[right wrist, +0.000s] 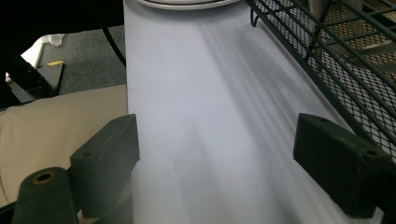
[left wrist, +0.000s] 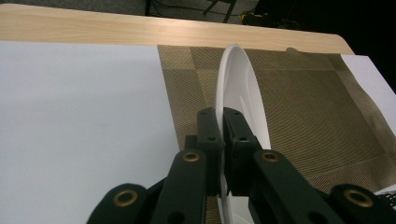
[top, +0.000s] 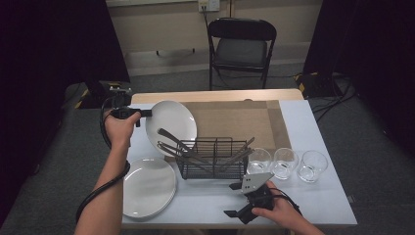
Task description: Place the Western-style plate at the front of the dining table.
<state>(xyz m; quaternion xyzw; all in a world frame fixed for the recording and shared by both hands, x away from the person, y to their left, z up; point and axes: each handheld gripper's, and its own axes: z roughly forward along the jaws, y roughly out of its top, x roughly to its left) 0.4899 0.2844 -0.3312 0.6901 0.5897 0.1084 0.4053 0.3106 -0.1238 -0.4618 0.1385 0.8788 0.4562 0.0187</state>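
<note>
My left gripper (top: 145,113) is shut on the rim of a white plate (top: 172,122), which it holds tilted up above the brown mat (top: 244,122). In the left gripper view the plate (left wrist: 238,88) stands edge-on, and the gripper (left wrist: 223,122) has its two black jaws pinching the rim. A stack of white plates (top: 148,186) lies flat at the table's front left. The black wire rack (top: 213,157) with cutlery stands mid-table. My right gripper (top: 234,199) rests near the front edge, open, with nothing between its pads (right wrist: 106,158) over bare white table.
Three clear glasses (top: 286,164) stand in a row right of the rack. The rack's mesh wall (right wrist: 336,56) runs along the right side of the right gripper view. A black folding chair (top: 241,46) stands beyond the table's far edge.
</note>
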